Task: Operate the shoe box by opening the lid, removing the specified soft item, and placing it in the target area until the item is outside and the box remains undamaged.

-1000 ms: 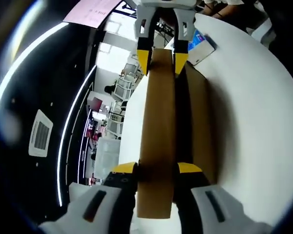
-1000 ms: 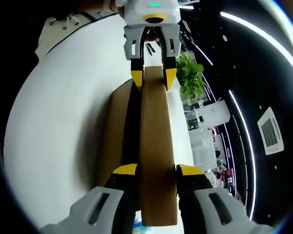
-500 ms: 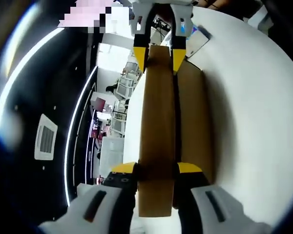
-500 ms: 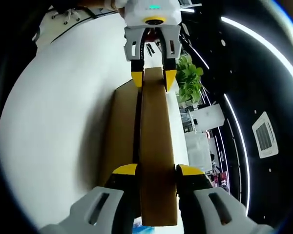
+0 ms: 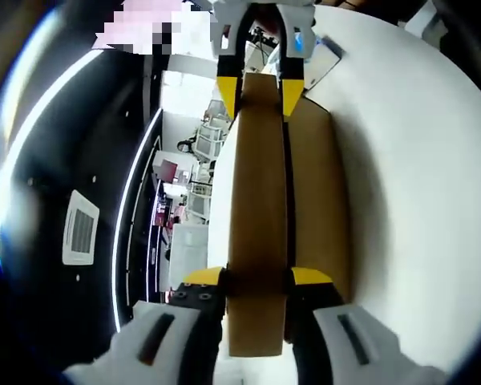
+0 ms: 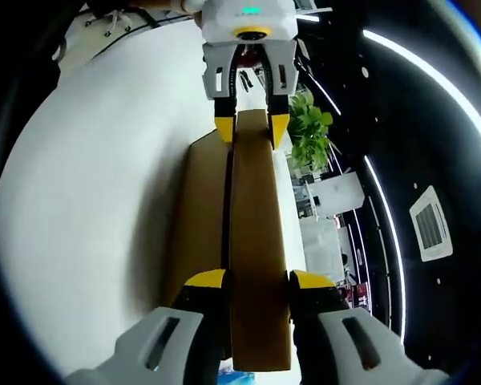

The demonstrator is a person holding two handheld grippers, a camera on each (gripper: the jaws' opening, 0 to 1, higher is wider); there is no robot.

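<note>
The brown cardboard lid of the shoe box runs lengthwise between both grippers. My left gripper is shut on its near end, and the right gripper pinches the far end at the top of the left gripper view. The box body lies beside the lid on the white table, with a dark gap between them. In the right gripper view, my right gripper is shut on the lid, the left gripper holds the opposite end, and the box body lies to the left. What is inside the box is hidden.
A flat blue and white item lies on the table beyond the box. A green plant stands past the table's edge. Dark ceiling with light strips and a bright office fill the side away from the table.
Both views have tilted slightly, so more of the box body's side shows. Both grippers keep the same hold on the lid's ends.
</note>
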